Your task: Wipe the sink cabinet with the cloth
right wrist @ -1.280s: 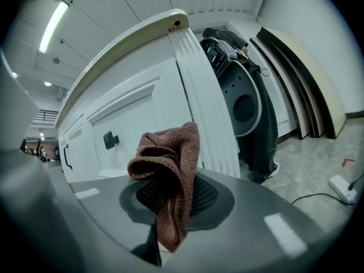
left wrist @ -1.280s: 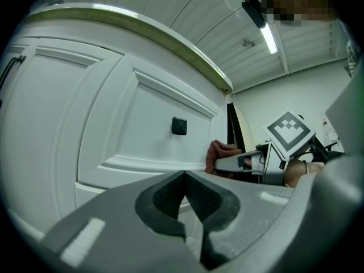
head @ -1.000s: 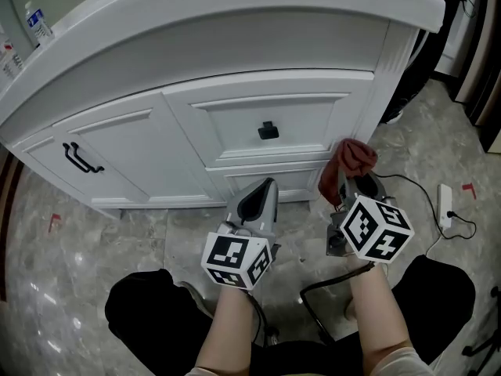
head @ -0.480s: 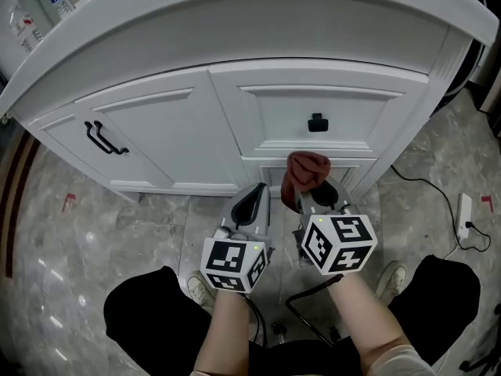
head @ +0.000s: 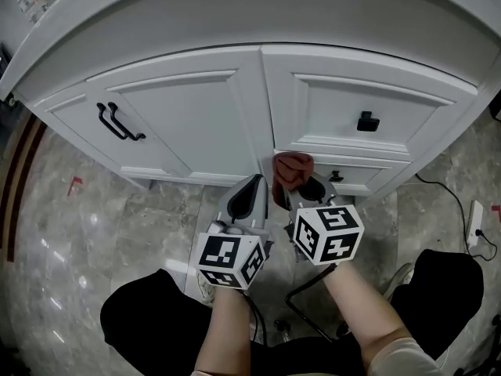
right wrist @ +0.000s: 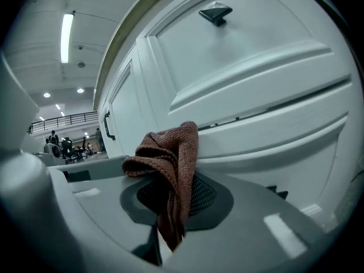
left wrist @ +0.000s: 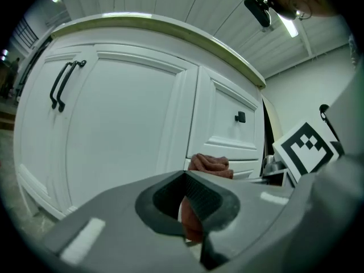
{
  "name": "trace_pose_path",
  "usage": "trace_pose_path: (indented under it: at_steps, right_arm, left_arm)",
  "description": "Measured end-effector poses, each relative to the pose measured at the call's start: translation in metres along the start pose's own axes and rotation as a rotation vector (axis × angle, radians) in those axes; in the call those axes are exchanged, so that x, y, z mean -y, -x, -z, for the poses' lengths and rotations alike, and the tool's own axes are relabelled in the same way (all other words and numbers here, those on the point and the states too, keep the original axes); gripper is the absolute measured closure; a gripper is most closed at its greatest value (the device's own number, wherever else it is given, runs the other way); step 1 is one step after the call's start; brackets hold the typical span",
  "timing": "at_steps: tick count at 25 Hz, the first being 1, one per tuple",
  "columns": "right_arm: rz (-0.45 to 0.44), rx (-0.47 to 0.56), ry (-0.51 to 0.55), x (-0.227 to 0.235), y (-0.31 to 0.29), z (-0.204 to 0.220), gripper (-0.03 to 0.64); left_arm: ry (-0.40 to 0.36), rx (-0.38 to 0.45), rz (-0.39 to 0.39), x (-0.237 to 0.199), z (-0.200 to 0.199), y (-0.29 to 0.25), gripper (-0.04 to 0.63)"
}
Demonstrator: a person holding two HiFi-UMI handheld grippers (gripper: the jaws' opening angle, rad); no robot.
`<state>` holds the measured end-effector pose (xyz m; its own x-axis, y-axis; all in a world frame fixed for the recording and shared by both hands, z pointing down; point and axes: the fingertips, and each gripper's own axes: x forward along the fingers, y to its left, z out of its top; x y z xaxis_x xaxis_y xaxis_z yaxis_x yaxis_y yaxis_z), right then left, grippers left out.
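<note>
The white sink cabinet (head: pixel 196 124) fills the upper head view, with a door on the left and drawers on the right. My right gripper (head: pixel 297 185) is shut on a reddish-brown cloth (head: pixel 291 168), whose bunched top lies against the lower drawer front beside the centre stile. In the right gripper view the cloth (right wrist: pixel 170 169) hangs out of the shut gripper (right wrist: pixel 170 201), close to the drawer face (right wrist: pixel 250 61). My left gripper (head: pixel 252 198) hovers just left of it, shut and empty. In the left gripper view the cloth (left wrist: pixel 209 164) shows beyond the closed gripper (left wrist: pixel 185 206).
Two black bar handles (head: pixel 117 122) sit on the cabinet door; black knobs mark the upper drawer (head: pixel 366 121) and lower drawer (head: pixel 336 176). A white power strip (head: pixel 474 216) and its cable lie on the marble floor (head: pixel 94 225) at right. The countertop (head: pixel 235 6) overhangs above.
Both grippers have shifted left along the cabinet front, the cloth moving from near the right corner of the cabinet to the centre stile. The right gripper keeps its hold on the cloth.
</note>
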<state>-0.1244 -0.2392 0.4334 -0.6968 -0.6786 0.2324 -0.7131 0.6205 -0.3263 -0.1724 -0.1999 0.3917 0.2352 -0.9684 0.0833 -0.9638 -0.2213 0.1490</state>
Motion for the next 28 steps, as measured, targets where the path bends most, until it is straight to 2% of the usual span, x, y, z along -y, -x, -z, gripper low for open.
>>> trace_pose_path:
  at_steps: [3, 6, 16, 24, 28]
  right_arm:
    - [-0.012, -0.006, -0.038, 0.011, -0.001, 0.003, 0.532]
    - [-0.013, -0.006, -0.033, 0.016, 0.001, 0.004, 0.531]
    - [0.054, -0.027, -0.071, 0.046, 0.015, 0.008, 0.532]
    - [0.122, -0.04, -0.091, 0.077, 0.035, 0.007, 0.532]
    - [0.148, -0.023, -0.143, 0.092, 0.048, 0.004, 0.532]
  left_arm:
    - [0.018, -0.002, 0.007, 0.0, 0.005, -0.004, 0.595]
    - [0.019, -0.011, 0.025, 0.007, 0.011, -0.009, 0.595]
    - [0.011, -0.012, 0.053, 0.021, 0.009, -0.019, 0.595]
    - [-0.015, -0.044, 0.111, 0.045, 0.016, -0.029, 0.595]
    - [0.043, -0.038, 0.119, 0.053, 0.019, -0.034, 0.595]
